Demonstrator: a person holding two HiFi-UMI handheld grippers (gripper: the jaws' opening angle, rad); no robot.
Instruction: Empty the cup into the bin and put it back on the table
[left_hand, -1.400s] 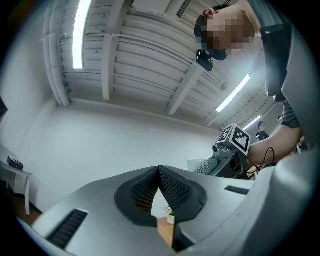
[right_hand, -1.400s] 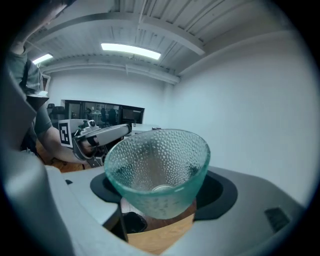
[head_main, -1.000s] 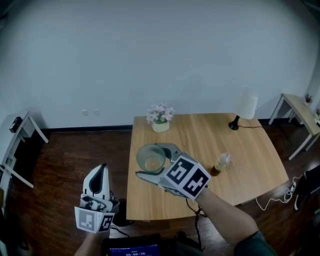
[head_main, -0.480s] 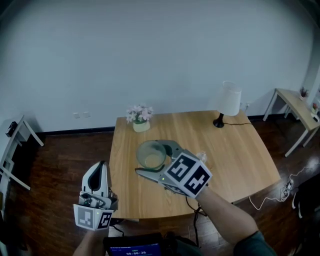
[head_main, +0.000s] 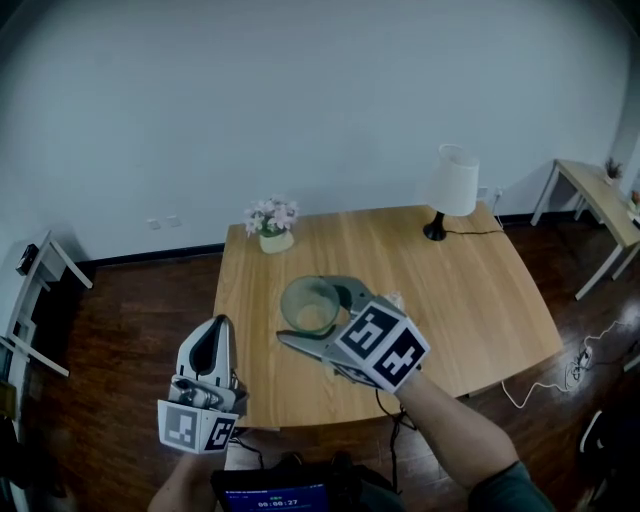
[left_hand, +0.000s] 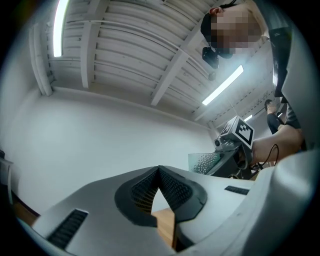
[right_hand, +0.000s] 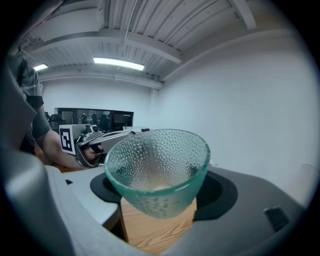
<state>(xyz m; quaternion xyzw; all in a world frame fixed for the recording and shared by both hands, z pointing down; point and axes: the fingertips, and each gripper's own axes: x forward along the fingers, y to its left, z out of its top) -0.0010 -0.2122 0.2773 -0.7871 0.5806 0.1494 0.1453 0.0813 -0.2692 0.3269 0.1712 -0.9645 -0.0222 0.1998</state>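
Currently gripped: cup (head_main: 309, 305) — clamped between the wide-set jaws of the right hand-held gripper (right_hand: 159, 200), mouth roughly upward, above the counter (head_main: 470, 290).
Left hand-held gripper (left_hand: 159, 175): jaws closed together, nothing between them; low and to the left of the right one, off the counter's edge.
Risk, slip: the tapered glass could slide out of the jaws if tipped steeply over the bin.
Risk, breakage: a tighter squeeze may crack it.
Risk, aim: no bin in view — a blind swing could knock the rim.
Cup make: pale green glass, dimpled, narrowing to the base.
Contents: too faint to tell.
Left pads (left_hand: 175, 190): dark, ribbed.
Counter surface: light wood grain, flat.
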